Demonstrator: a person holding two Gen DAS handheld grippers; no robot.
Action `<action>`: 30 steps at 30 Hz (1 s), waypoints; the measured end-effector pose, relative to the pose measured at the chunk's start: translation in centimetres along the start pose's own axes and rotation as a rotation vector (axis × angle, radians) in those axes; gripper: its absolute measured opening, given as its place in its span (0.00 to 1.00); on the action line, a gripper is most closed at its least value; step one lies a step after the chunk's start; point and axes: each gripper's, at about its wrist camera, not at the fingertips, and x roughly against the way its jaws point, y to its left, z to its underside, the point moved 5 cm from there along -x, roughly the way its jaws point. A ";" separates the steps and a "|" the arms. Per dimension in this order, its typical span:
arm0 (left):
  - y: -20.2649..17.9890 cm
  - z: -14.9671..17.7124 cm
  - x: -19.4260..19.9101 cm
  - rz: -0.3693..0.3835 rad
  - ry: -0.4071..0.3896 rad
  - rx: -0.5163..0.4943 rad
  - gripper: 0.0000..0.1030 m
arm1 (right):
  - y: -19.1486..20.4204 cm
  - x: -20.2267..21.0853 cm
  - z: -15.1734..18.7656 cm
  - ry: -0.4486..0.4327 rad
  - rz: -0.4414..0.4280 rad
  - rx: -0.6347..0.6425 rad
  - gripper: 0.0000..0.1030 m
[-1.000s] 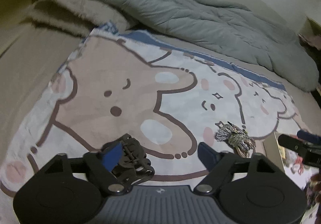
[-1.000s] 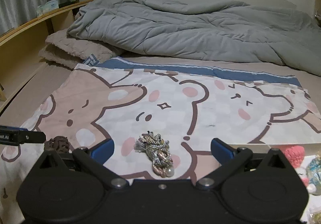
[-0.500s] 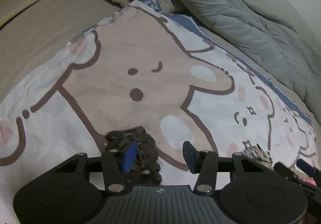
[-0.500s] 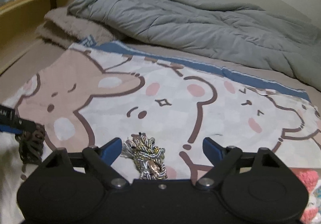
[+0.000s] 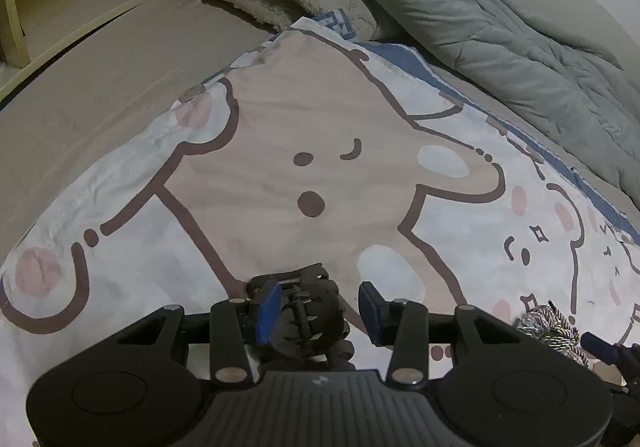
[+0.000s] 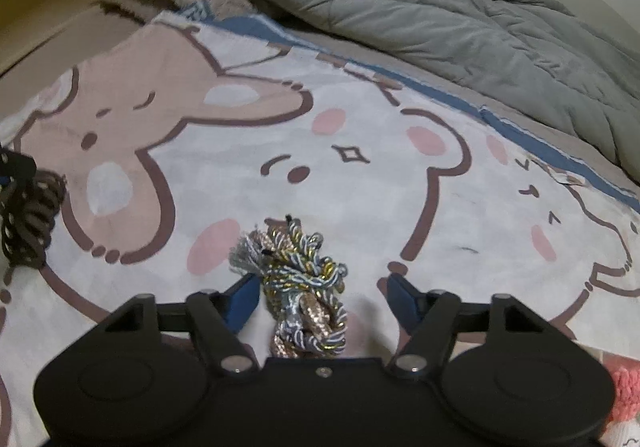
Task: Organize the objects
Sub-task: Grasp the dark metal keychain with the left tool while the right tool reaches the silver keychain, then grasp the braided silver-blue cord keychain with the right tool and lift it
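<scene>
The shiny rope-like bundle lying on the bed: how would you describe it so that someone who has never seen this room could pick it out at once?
Find the cartoon bear blanket spread on the bed in front of the grey duvet. Near its front edge, between the closing jaws of the right gripper, lies the twisted cord bundle. It is silver, pale blue and gold, unlike the dark brown coiled hair tie to its left.

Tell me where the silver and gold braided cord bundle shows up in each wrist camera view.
Left wrist view: the braided cord bundle lies at the far lower right, beside the right gripper's fingertip.
Right wrist view: it lies at bottom centre, between the closing jaws of the right gripper, untouched by the pads.
Shared landmark: the winking bear face with the sparkle mark on the cartoon blanket.
</scene>
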 end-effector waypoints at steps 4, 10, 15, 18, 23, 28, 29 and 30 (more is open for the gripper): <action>0.5 0.1 0.2 -0.038 0.000 0.018 0.44 | 0.5 -0.5 0.5 0.030 0.002 0.033 0.50; 1.1 0.4 -0.3 -0.010 0.038 0.055 0.45 | 0.7 0.0 0.7 0.063 -0.021 -0.004 0.36; 0.4 0.7 -0.5 0.004 0.047 0.048 0.51 | 0.3 0.8 1.0 0.106 -0.024 -0.113 0.35; -0.2 0.8 -0.6 -0.004 0.044 0.023 0.53 | 0.5 1.2 1.3 0.132 -0.030 -0.157 0.35; -0.7 1.0 -1.3 -0.039 0.047 -0.021 0.52 | 1.3 1.9 1.6 0.179 -0.054 -0.226 0.34; -0.1 0.9 -1.7 -0.039 0.053 -0.053 0.47 | 2.9 2.9 1.4 0.209 -0.119 -0.228 0.29; -0.1 0.8 -1.6 -0.032 0.048 -0.066 0.46 | 3.2 3.2 1.4 0.211 -0.146 -0.231 0.29; -0.1 0.7 -1.5 -0.026 0.043 -0.075 0.46 | 3.5 3.4 1.3 0.213 -0.164 -0.228 0.29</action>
